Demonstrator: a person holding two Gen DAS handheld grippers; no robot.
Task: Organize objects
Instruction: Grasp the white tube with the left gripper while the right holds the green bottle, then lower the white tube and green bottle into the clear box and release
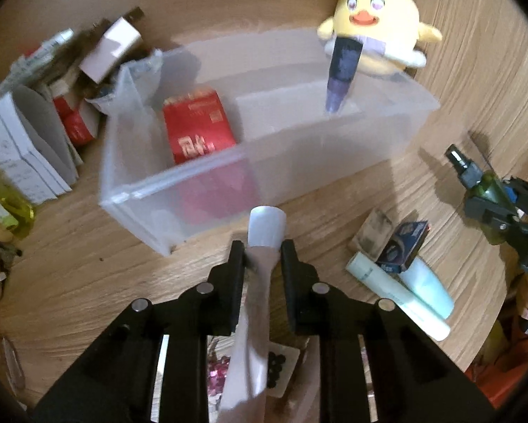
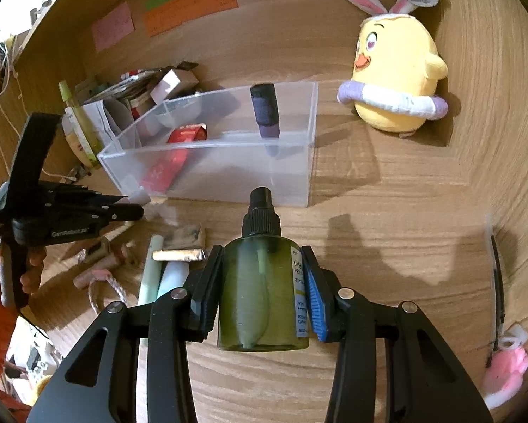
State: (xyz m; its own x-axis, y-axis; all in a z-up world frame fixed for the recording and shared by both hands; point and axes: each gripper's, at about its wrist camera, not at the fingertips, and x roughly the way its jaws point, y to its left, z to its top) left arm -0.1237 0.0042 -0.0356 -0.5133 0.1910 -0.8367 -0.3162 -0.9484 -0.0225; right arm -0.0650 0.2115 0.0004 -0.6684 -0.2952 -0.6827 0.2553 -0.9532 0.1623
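Note:
My left gripper (image 1: 262, 252) is shut on a pale tube with a white cap (image 1: 265, 227), held just in front of the clear plastic organizer box (image 1: 200, 176). The box holds a red packet (image 1: 198, 128) on the left and a dark purple tube (image 1: 341, 74) standing in the right compartment. My right gripper (image 2: 262, 271) is shut on a green spray bottle (image 2: 264, 282) with a black pump, held above the wooden desk, in front of the box (image 2: 228, 172). The left gripper (image 2: 137, 208) also shows in the right wrist view, at the box's near left corner.
A yellow chick plush (image 2: 394, 77) sits behind the box at the right. Pale green tubes (image 1: 398, 289) and small boxes (image 1: 401, 246) lie on the desk in front. Cartons and bottles (image 1: 34, 134) crowd the left. A pink item (image 2: 503, 377) lies at the far right.

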